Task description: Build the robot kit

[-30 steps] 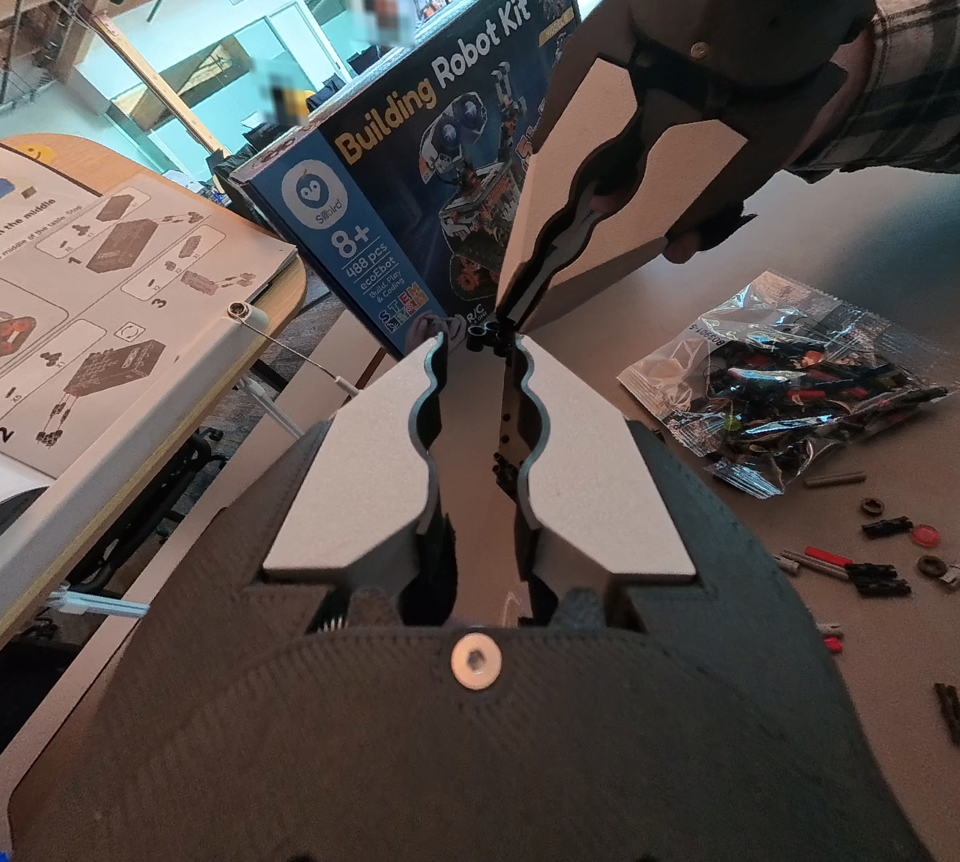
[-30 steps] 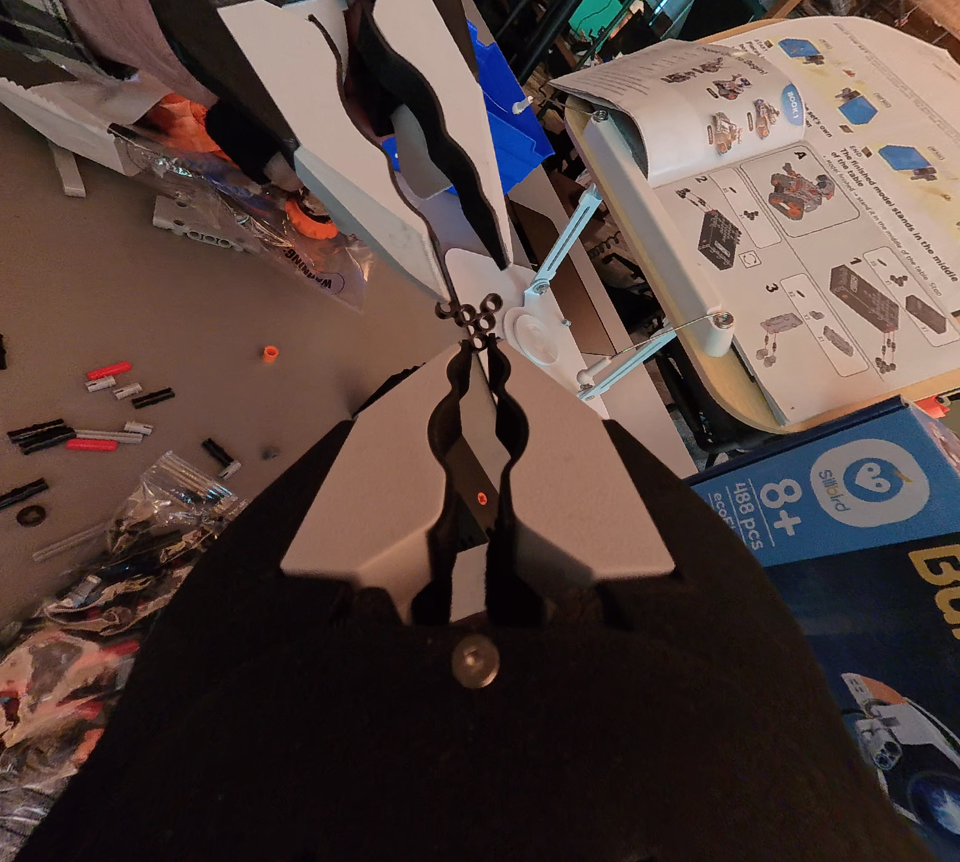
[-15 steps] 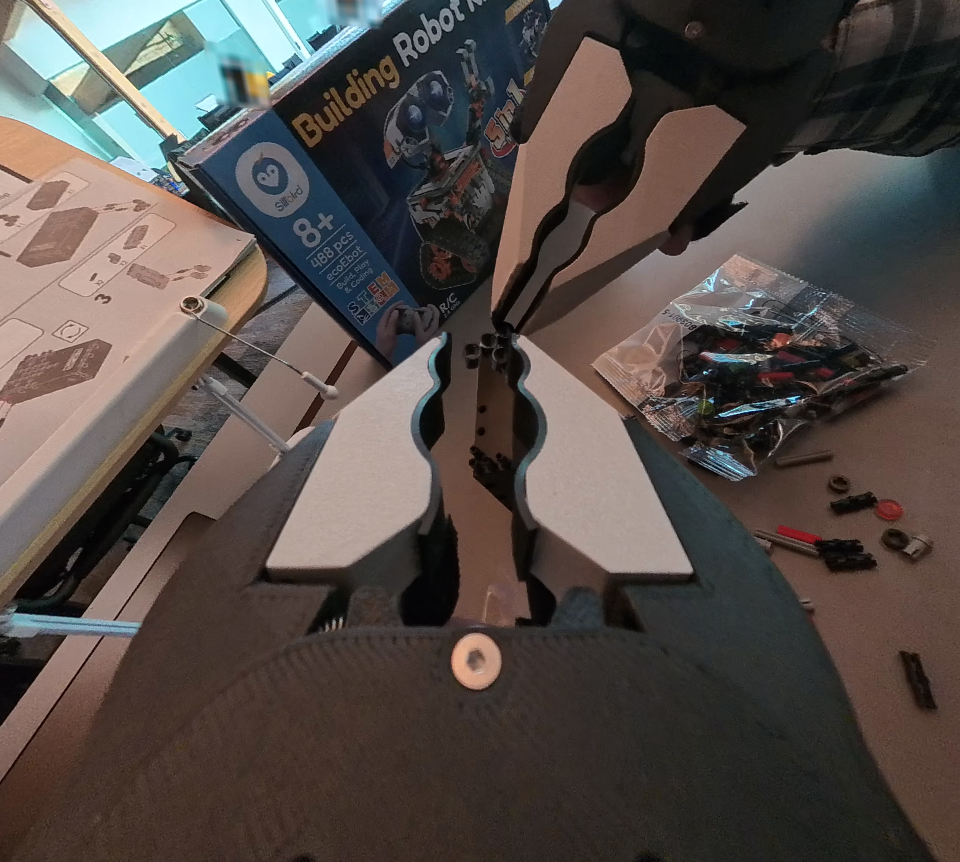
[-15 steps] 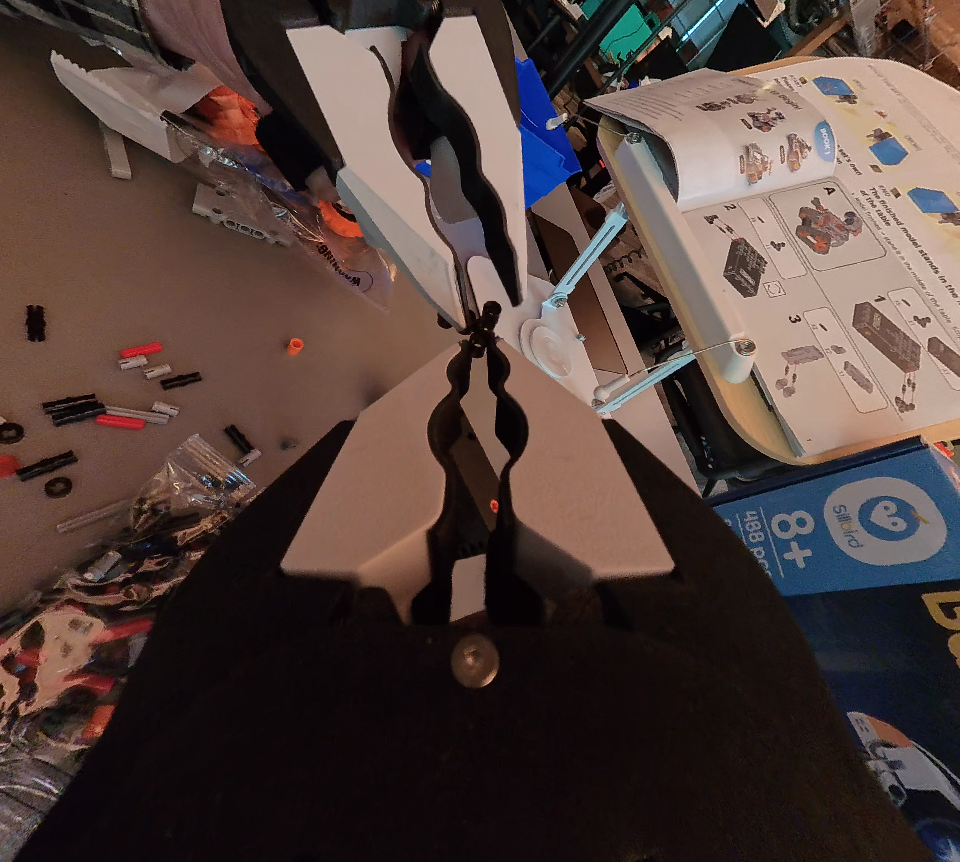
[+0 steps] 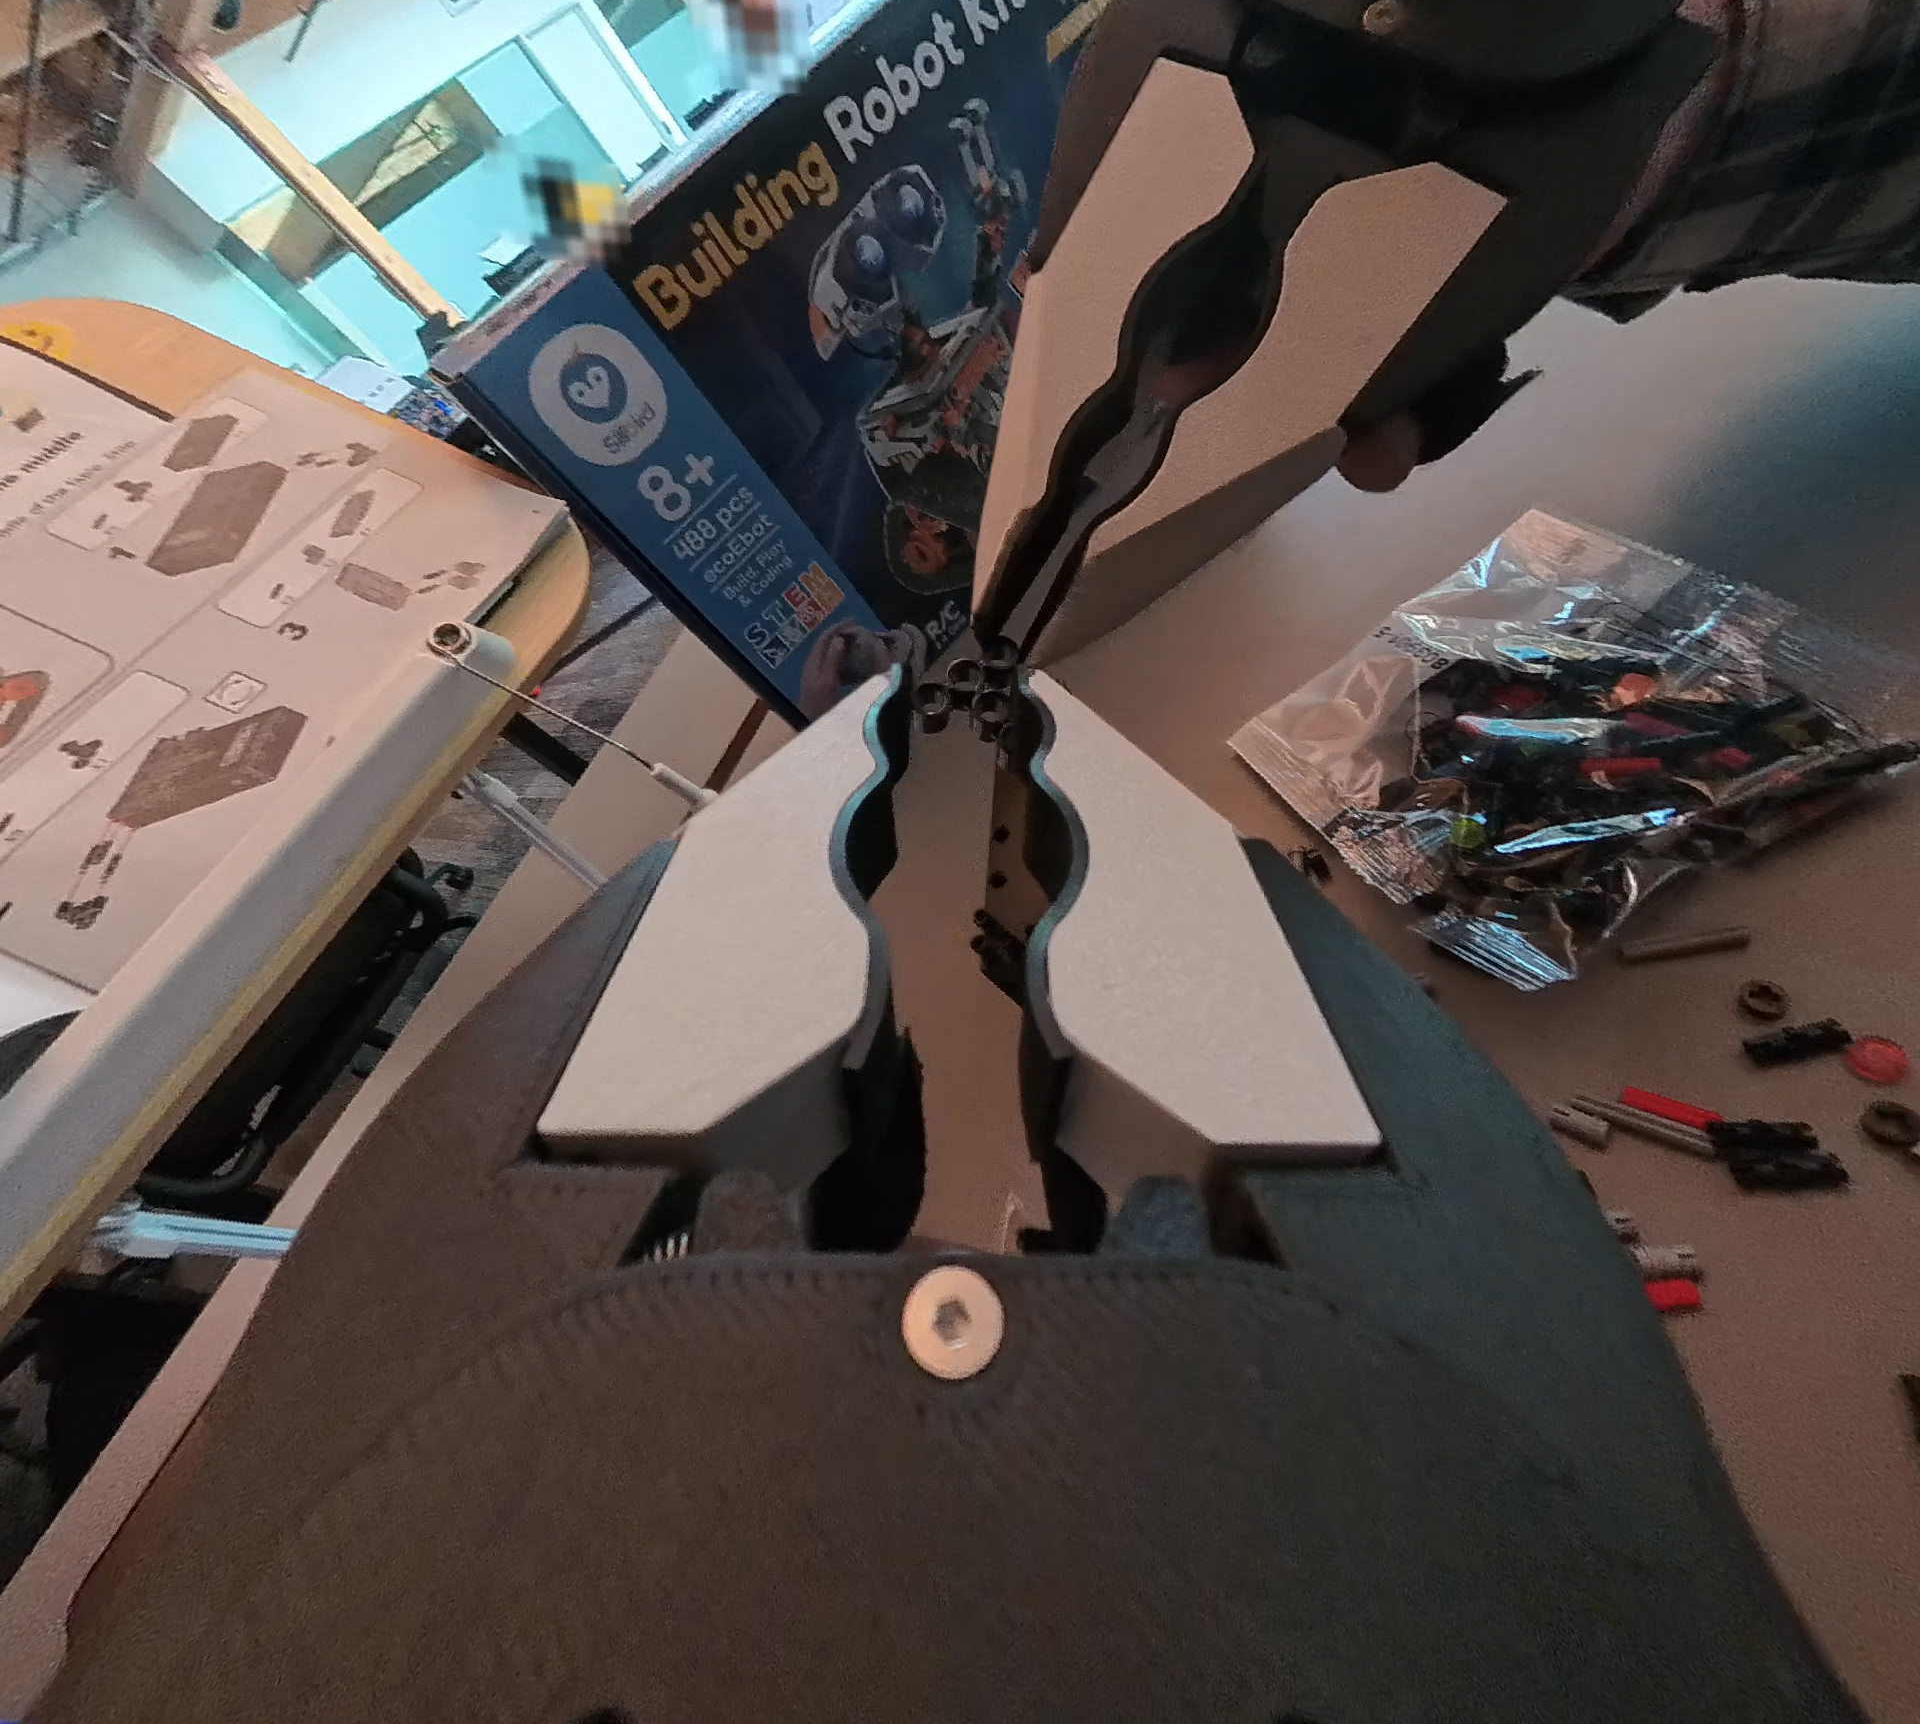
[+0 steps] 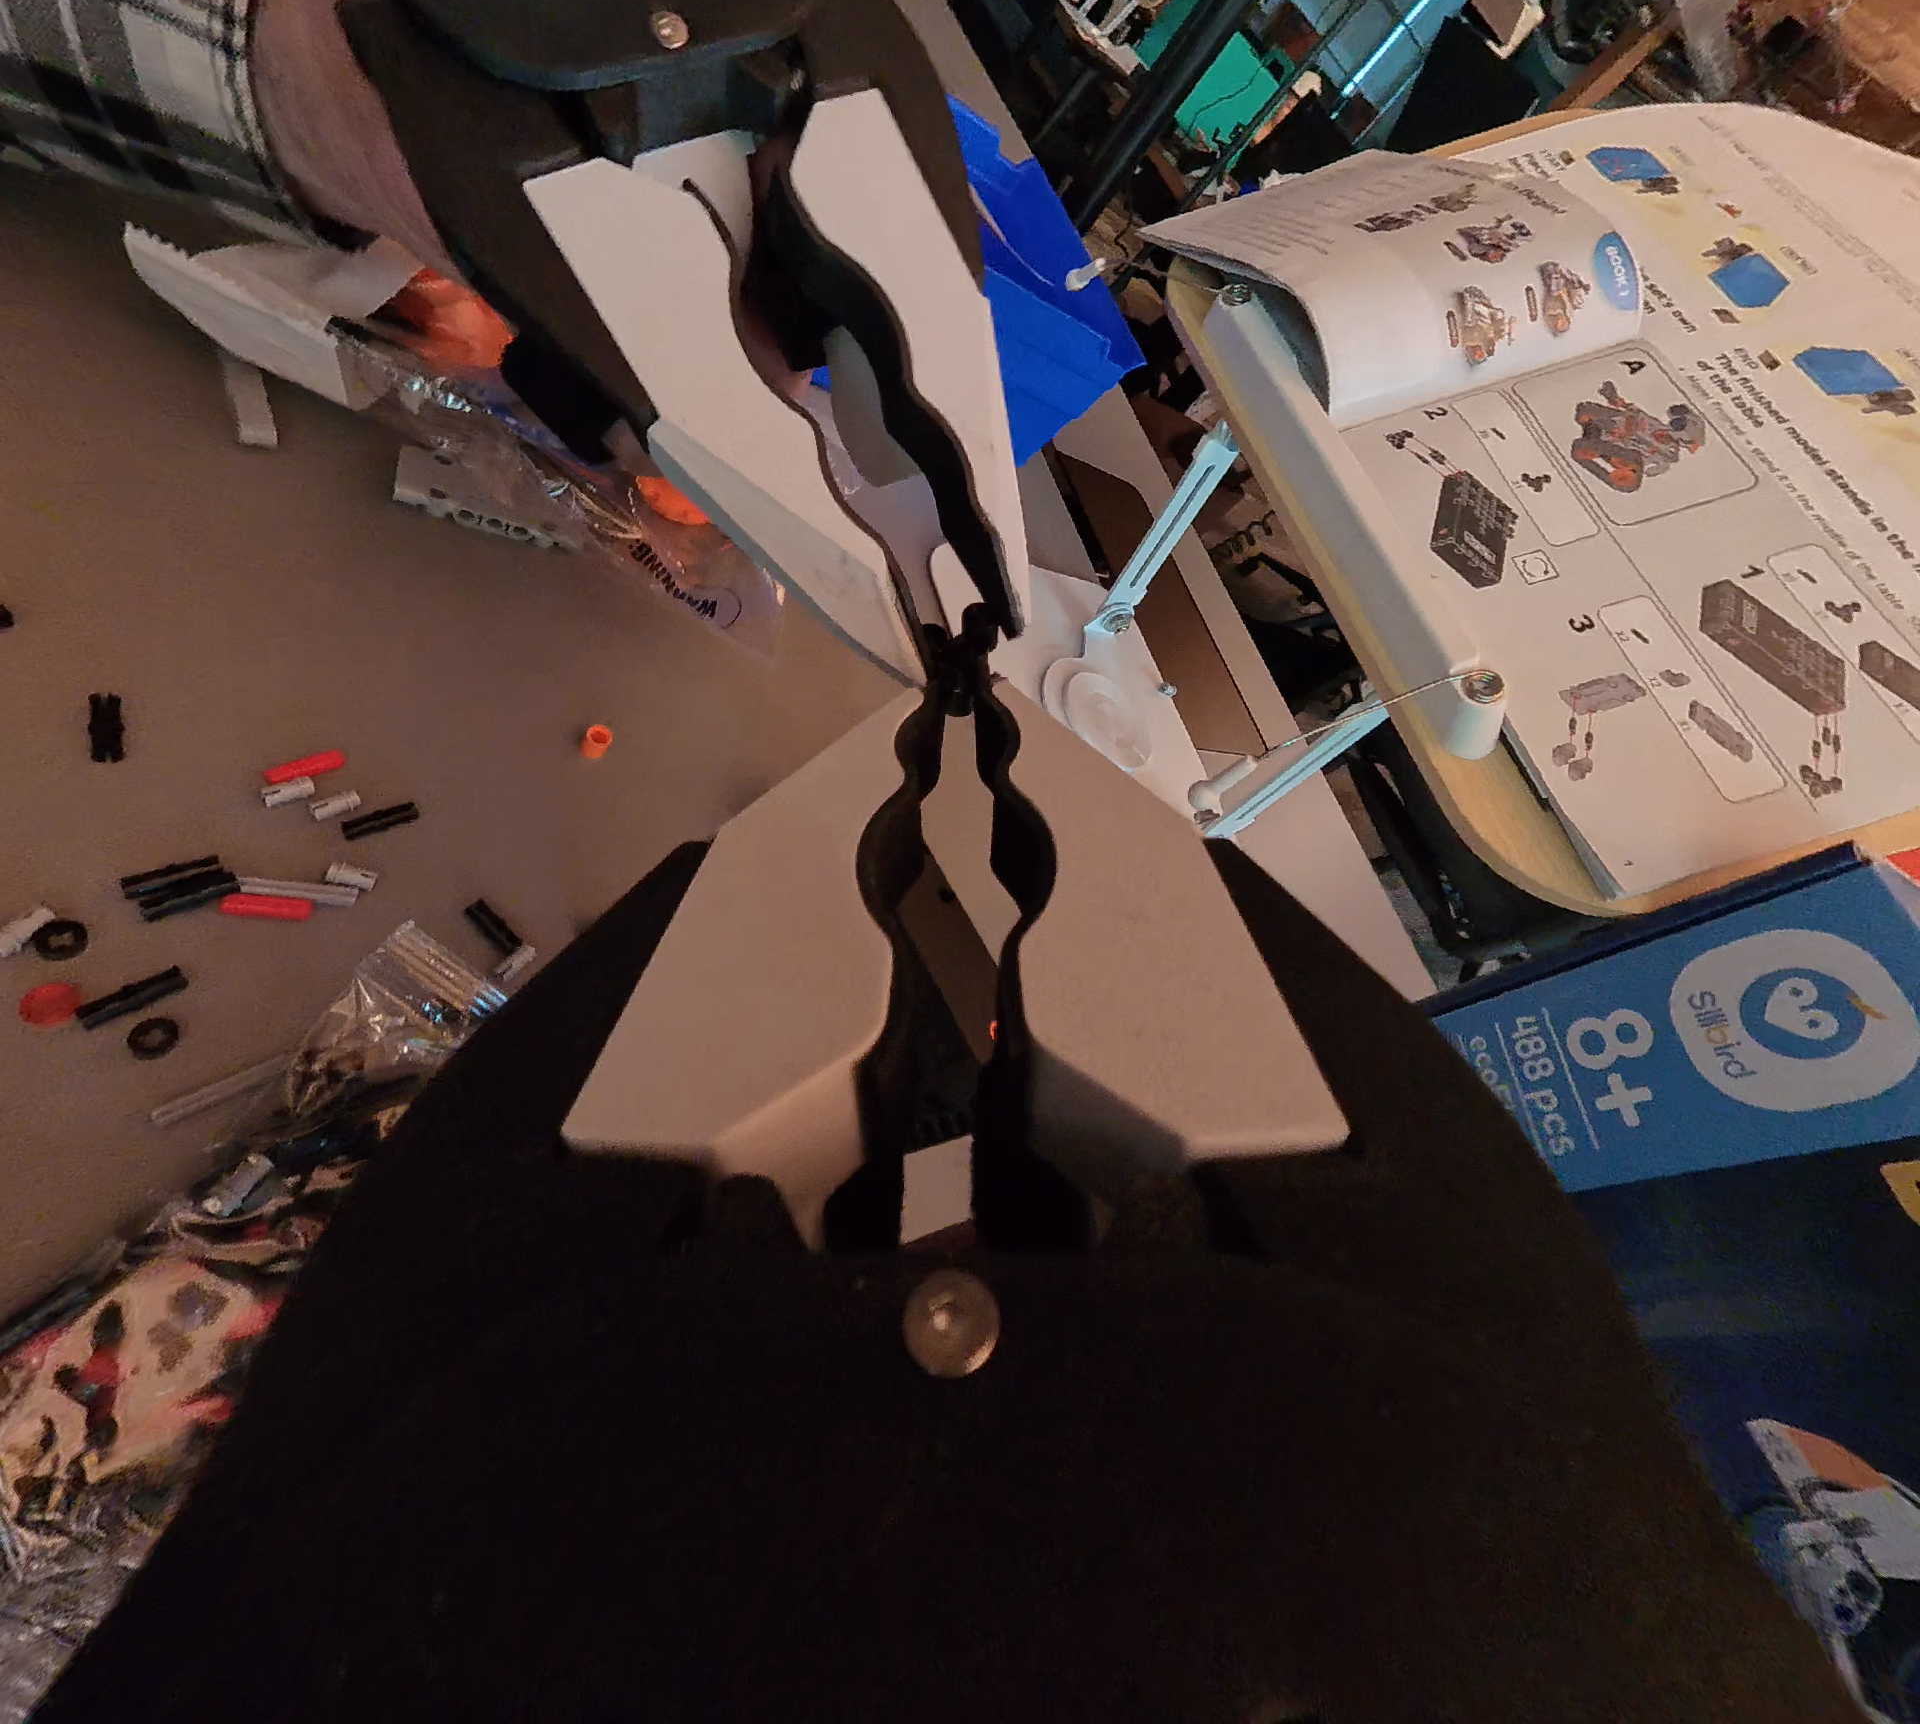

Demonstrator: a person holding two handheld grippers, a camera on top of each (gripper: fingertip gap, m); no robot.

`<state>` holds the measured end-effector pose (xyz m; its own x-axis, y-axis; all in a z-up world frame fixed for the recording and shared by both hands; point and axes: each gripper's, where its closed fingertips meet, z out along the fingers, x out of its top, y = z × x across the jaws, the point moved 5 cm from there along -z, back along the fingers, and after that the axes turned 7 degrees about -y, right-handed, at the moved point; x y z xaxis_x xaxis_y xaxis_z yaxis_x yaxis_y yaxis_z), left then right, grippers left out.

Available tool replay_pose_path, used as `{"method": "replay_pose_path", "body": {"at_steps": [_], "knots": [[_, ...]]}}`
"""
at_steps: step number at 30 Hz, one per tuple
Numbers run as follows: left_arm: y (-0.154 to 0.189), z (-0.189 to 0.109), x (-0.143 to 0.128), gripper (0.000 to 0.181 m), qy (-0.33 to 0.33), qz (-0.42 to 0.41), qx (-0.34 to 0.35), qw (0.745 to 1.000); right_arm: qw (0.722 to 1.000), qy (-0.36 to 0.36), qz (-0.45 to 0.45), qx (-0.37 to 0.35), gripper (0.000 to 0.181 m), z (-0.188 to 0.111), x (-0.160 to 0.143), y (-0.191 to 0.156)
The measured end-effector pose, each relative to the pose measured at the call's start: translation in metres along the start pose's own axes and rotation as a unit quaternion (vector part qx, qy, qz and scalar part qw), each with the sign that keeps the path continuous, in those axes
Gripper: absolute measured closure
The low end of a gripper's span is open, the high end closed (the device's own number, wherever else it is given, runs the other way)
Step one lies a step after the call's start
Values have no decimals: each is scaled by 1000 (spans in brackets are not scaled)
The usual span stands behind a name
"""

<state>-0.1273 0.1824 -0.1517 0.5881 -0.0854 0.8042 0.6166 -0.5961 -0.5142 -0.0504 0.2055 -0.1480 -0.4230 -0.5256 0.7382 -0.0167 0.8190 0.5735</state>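
Both grippers met tip to tip over the table. Left gripper point(image 5: 961, 687) had its jaws a little apart, with a small black part point(image 5: 966, 687) made of joined rings sitting between its tips. Right gripper point(image 6: 961, 687) had its jaws pressed almost together, pinching that same small black part point(image 6: 961, 651) from the other side. So the part was held up in the air between the two, above the back edge of the table.

The grey table point(image 5: 1714, 448) had a clear bag of pieces point(image 5: 1579, 760) lying to the right of the left gripper. Loose black, red and grey pins point(image 5: 1714, 1124) lay near the bag. A tiny orange piece point(image 6: 594, 739) sat alone on the table. A blue kit box point(image 5: 790, 386) stood at the back edge. An open booklet point(image 6: 1621, 469) rested on a tilted stand point(image 6: 1340, 531) beside the table. Behind all this was a busy room with wooden beams and big windows.

A person's arm in a checked sleeve point(image 5: 1829, 105) came in from the upper right, and a hand point(image 5: 1377, 453) gripped the right gripper. The two grippers pointed at each other, nose to nose
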Motion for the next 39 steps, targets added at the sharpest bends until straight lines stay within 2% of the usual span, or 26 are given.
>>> {"method": "replay_pose_path", "body": {"at_steps": [7, 10, 14, 20, 26, 30, 39], "knots": [[-8, -3, 5, 165, 12, 14, 57, 998, 997, 7, 74, -2, 177, -2, 1, 12], [-10, -4, 7, 165, 15, 21, 85, 996, 992, 7, 124, 24, 174, -3, 0, 14], [-5, -3, 11, 165, 20, 30, 83, 996, 988, 34, 150, 31, 172, -4, 4, 15], [-10, -5, 12, 165, 43, -45, 54, 997, 996, 37, 81, -10, 173, -7, 7, 14], [-19, -7, 15, 165, 71, -130, 49, 988, 998, 11, 67, -6, 167, -2, 12, 3], [-21, -8, 17, 165, 76, -145, 48, 985, 997, 22, 74, -25, 164, 3, 24, -4], [-24, -10, 18, 165, 83, -172, 55, 980, 992, 35, 96, -80, 166, 7, 25, 0]]}}
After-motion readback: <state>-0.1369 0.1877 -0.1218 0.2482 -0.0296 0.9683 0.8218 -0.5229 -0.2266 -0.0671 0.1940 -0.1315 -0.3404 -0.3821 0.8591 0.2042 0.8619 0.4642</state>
